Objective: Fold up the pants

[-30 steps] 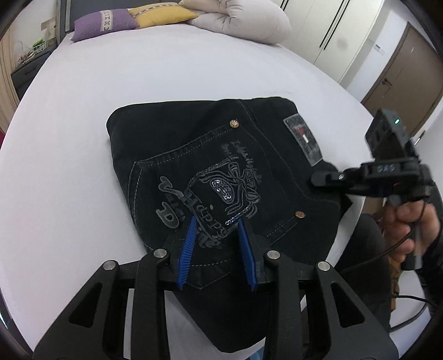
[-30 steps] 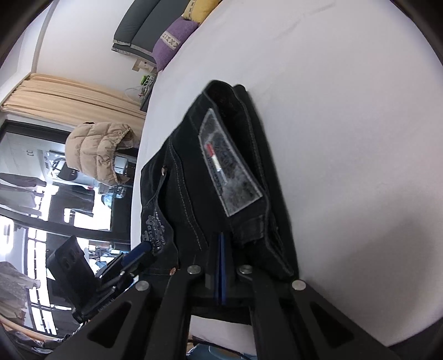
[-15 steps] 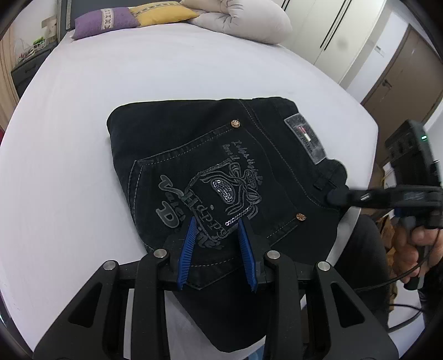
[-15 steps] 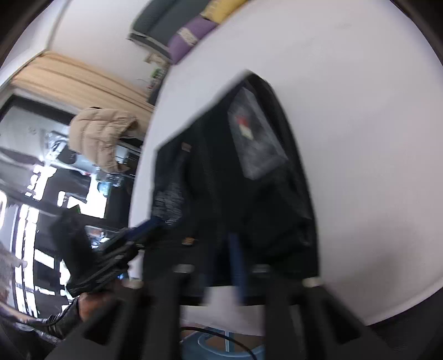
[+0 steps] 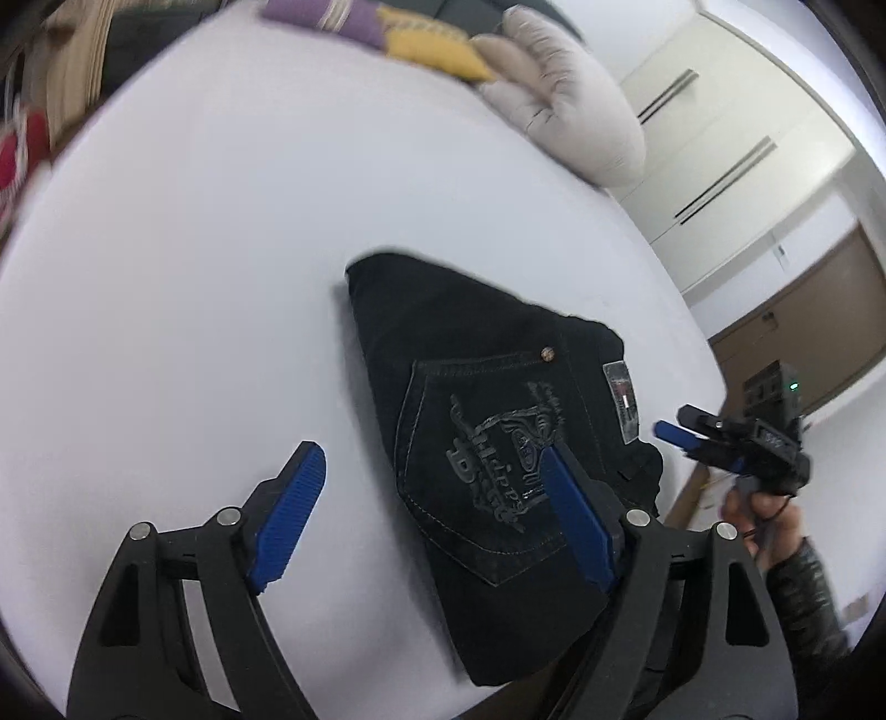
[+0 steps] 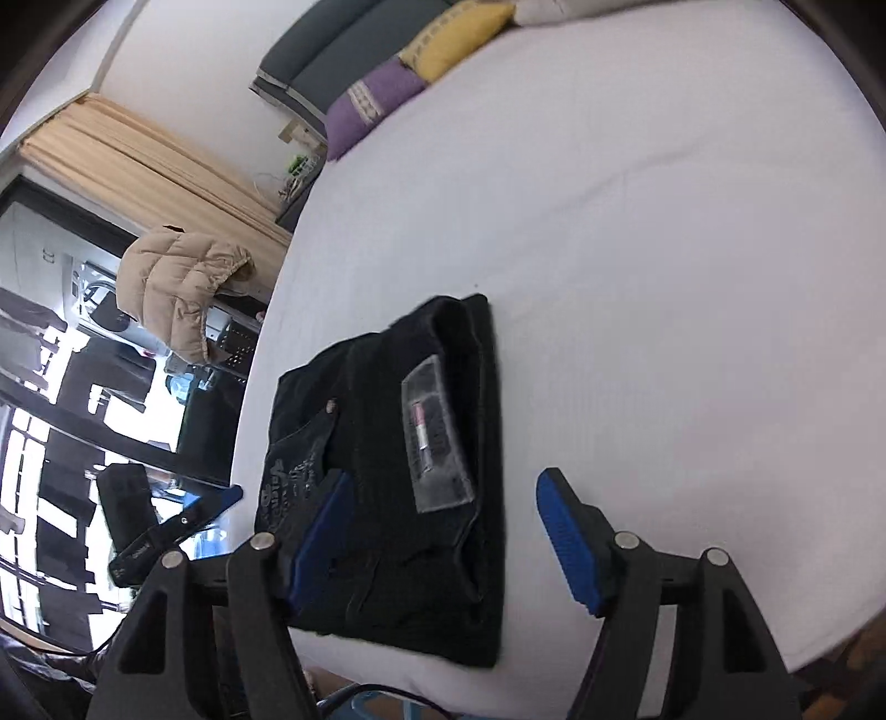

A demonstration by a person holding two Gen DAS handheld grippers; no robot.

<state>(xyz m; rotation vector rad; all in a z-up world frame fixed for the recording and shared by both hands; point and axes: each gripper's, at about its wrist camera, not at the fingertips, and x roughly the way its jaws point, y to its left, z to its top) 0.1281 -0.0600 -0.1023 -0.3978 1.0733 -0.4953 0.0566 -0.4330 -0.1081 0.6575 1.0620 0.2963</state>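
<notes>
Left wrist view: our left gripper (image 5: 432, 498), jaws just opened and holding nothing, hovers over the folded pants (image 5: 498, 459) on the bed (image 5: 194, 277). Our right gripper (image 6: 443, 531) likewise stands spread above them. We withdraw clear without snagging denim.

A wide white bed sheet (image 6: 692, 232) covers the mattress. At its far end lie a purple cushion (image 6: 371, 105) beside a yellow cushion (image 6: 454, 39) and a puffy beige duvet (image 5: 576, 105). White wardrobe doors (image 5: 736, 111) and a brown wooden door (image 5: 803, 327) stand behind; a tan quilted jacket (image 6: 177, 282) hangs near beige curtains (image 6: 144, 171).
</notes>
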